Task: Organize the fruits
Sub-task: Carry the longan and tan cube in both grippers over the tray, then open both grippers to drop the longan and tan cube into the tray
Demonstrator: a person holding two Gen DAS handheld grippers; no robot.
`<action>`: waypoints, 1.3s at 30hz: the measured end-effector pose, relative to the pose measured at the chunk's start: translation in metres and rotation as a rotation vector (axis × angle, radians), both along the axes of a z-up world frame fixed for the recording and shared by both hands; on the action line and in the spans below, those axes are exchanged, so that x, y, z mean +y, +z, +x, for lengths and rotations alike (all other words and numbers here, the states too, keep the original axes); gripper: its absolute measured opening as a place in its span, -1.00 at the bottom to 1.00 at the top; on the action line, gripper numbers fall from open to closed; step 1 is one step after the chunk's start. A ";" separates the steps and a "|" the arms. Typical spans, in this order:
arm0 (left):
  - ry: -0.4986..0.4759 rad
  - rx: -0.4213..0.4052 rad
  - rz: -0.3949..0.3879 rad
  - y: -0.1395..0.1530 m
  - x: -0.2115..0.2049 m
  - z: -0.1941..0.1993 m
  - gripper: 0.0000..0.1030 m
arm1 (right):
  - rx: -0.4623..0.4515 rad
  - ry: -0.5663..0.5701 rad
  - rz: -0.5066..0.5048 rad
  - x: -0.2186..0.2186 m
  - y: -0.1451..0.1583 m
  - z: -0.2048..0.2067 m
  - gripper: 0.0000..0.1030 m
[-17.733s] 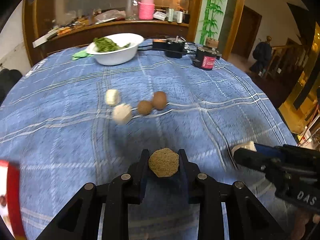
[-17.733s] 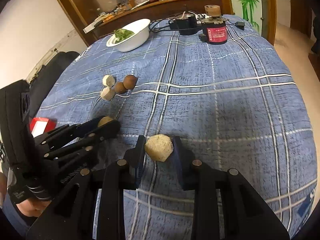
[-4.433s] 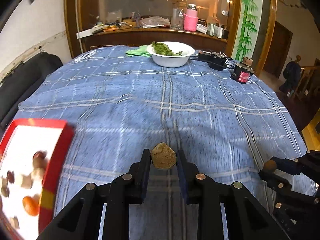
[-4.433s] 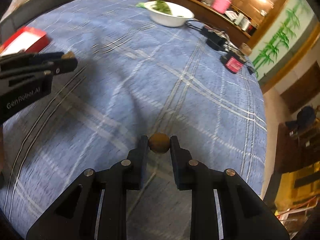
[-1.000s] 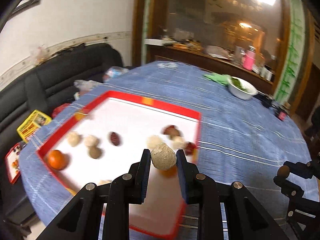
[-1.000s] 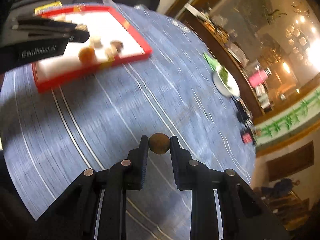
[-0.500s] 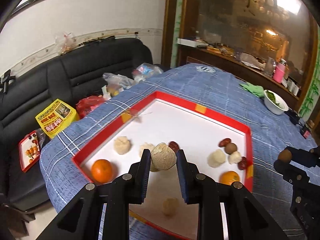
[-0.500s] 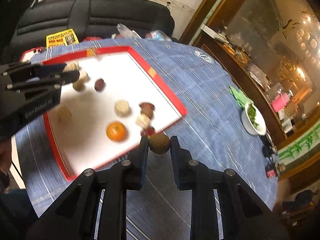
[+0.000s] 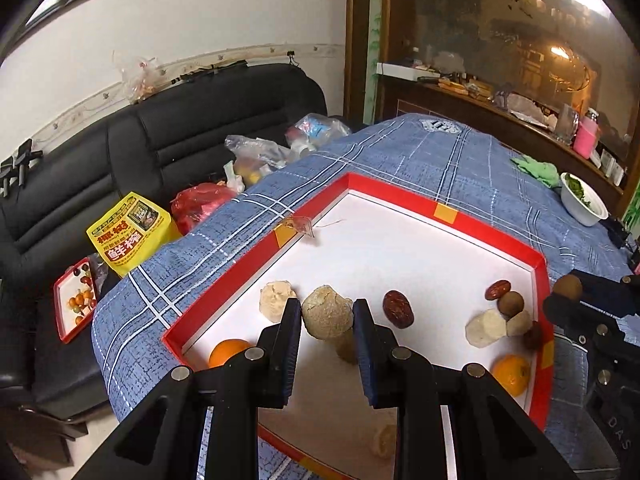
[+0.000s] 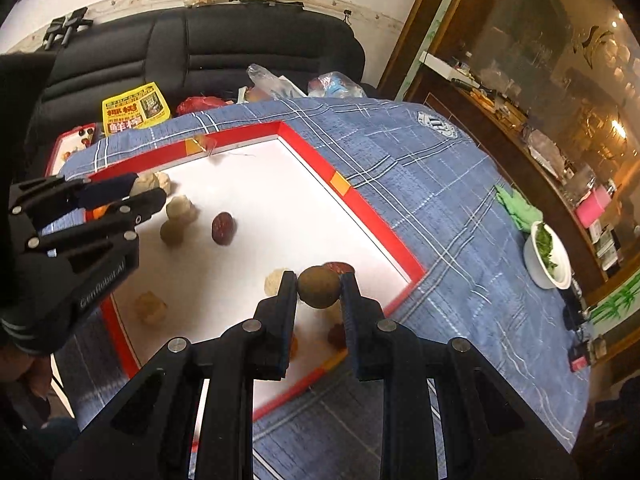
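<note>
Pale lump (image 9: 327,317) clamped in left hand-held gripper (image 9: 326,322), above near left part of red tray (image 9: 400,197). Brown fruit (image 10: 319,286) clamped in right hand-held gripper (image 10: 319,294), above tray's near right corner. On tray: oranges (image 9: 511,374), red dates (image 9: 397,309), pale lumps. Tray on blue-clothed counter (image 9: 460,160).

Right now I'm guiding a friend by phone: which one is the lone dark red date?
Find the red-rimmed white tray on the blue checked tablecloth. Near its middle lies the date, alone on bare white. It is oval, wrinkled and dark red, unlike the pale lumps and oranges around.
</note>
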State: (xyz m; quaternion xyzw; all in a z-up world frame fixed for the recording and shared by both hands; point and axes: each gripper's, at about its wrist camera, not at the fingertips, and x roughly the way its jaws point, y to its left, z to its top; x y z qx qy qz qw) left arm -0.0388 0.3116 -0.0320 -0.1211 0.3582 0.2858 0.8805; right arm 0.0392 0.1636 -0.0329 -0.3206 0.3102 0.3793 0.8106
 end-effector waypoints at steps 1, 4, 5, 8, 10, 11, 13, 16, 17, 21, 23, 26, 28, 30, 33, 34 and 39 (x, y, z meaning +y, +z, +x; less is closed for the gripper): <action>0.001 0.003 0.001 0.000 0.001 0.001 -0.52 | 0.005 -0.002 0.004 0.001 -0.001 0.002 -0.59; 0.002 0.012 0.003 -0.001 0.002 0.006 -0.52 | 0.026 -0.005 0.015 0.005 -0.003 0.008 -0.59; 0.002 0.014 0.005 -0.001 0.002 0.007 -0.52 | 0.033 -0.006 0.019 0.006 -0.004 0.010 -0.59; -0.002 0.021 0.010 0.000 0.002 0.012 -0.52 | 0.052 -0.011 0.030 0.010 -0.006 0.016 -0.59; -0.006 0.031 0.014 -0.001 0.002 0.016 -0.52 | 0.065 -0.016 0.042 0.011 -0.008 0.020 -0.59; -0.008 0.035 0.015 -0.001 0.002 0.018 -0.52 | 0.077 -0.018 0.052 0.012 -0.008 0.023 -0.59; -0.014 0.039 0.020 -0.001 0.001 0.020 -0.52 | 0.100 -0.025 0.066 0.014 -0.009 0.028 -0.59; -0.018 0.043 0.012 -0.001 0.000 0.022 -0.52 | 0.111 -0.036 0.081 0.017 -0.012 0.033 -0.59; -0.022 0.050 0.008 -0.002 0.000 0.025 -0.52 | 0.118 -0.039 0.085 0.018 -0.013 0.036 -0.59; 0.001 0.067 -0.019 -0.006 0.006 0.031 -0.51 | 0.185 -0.046 0.124 0.024 -0.017 0.048 -0.59; 0.005 0.104 -0.041 -0.010 0.010 0.036 -0.47 | 0.216 -0.043 0.108 0.031 -0.023 0.052 -0.57; 0.008 0.155 -0.022 -0.015 0.009 0.040 -0.17 | 0.261 -0.018 0.098 0.039 -0.031 0.053 -0.25; 0.033 0.175 -0.017 -0.017 0.011 0.039 -0.09 | 0.260 -0.030 0.091 0.039 -0.034 0.052 -0.08; 0.059 0.184 -0.031 -0.018 0.014 0.035 0.04 | 0.264 -0.042 0.102 0.035 -0.034 0.055 0.16; 0.073 0.156 -0.003 -0.012 0.011 0.028 0.35 | 0.255 -0.064 0.119 0.025 -0.031 0.058 0.60; 0.072 0.149 0.007 -0.009 0.008 0.026 0.41 | 0.254 -0.064 0.130 0.022 -0.028 0.058 0.63; 0.040 0.092 0.069 0.009 -0.017 0.012 0.47 | 0.230 -0.040 0.197 -0.006 -0.005 0.046 0.76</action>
